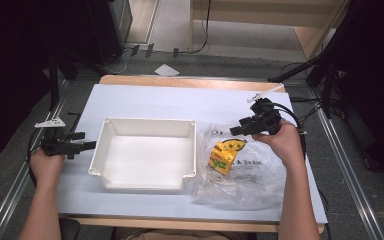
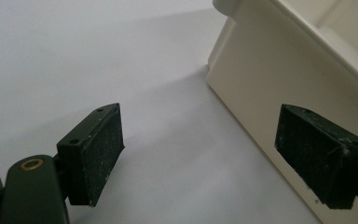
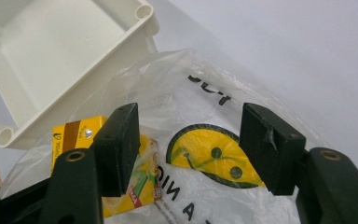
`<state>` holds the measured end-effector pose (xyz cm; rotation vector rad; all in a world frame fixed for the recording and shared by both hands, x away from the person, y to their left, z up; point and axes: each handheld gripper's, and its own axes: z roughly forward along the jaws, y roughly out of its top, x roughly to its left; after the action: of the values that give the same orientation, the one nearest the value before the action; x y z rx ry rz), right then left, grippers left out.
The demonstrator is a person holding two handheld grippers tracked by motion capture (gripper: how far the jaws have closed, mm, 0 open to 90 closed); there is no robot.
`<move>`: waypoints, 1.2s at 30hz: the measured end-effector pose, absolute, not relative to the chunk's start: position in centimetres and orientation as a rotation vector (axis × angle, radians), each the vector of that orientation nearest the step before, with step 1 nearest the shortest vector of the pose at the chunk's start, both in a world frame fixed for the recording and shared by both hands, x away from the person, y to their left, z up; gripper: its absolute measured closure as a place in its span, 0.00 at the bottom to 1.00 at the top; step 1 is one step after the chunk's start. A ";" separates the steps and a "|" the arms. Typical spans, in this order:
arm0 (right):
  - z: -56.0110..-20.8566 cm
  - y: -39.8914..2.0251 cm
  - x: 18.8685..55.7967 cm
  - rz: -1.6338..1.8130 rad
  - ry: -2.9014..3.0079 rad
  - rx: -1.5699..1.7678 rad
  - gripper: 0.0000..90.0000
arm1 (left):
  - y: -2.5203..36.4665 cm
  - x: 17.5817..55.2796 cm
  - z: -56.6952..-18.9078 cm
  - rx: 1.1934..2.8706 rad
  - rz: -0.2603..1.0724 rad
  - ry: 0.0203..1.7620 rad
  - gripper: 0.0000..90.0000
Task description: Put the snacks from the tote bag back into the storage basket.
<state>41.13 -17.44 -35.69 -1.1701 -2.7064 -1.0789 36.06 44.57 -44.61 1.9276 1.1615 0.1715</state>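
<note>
Carefully, I lower my open, empty right gripper [image 3: 186, 149] onto the juice carton [image 3: 81, 140] at its nine o'clock inside the plastic bag [image 3: 205, 98].

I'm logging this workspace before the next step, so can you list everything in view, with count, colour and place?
Tray: one, white, empty, middle of the table.
Plastic bag: one, clear with a yellow smiley print and black lettering, right of the tray.
Carton: one, yellow, inside the bag.
Table cover: one, pale blue-white, over a wooden table.
Paper scrap: one, white, on the floor beyond the table.
Left gripper: one, black, jaws open, beside the tray's left wall.
Right gripper: one, black, jaws open, above the bag.
Forearms: two, coming in from the bottom edge.
</note>
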 end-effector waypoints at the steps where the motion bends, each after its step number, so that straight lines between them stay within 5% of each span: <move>1: -35.7 -17.4 41.1 -1.079 -2.706 -1.170 0.44 | 44.6 36.1 -44.6 1.928 0.171 1.162 0.18; 36: -35.8 -17.0 41.1 -1.044 -2.708 -1.174 0.43 | 44.5 36.2 -44.6 1.930 0.170 1.159 0.18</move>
<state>41.07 -16.98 -35.82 -1.1744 -2.7084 -1.0439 36.19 44.45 -44.61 1.9298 1.1588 0.1699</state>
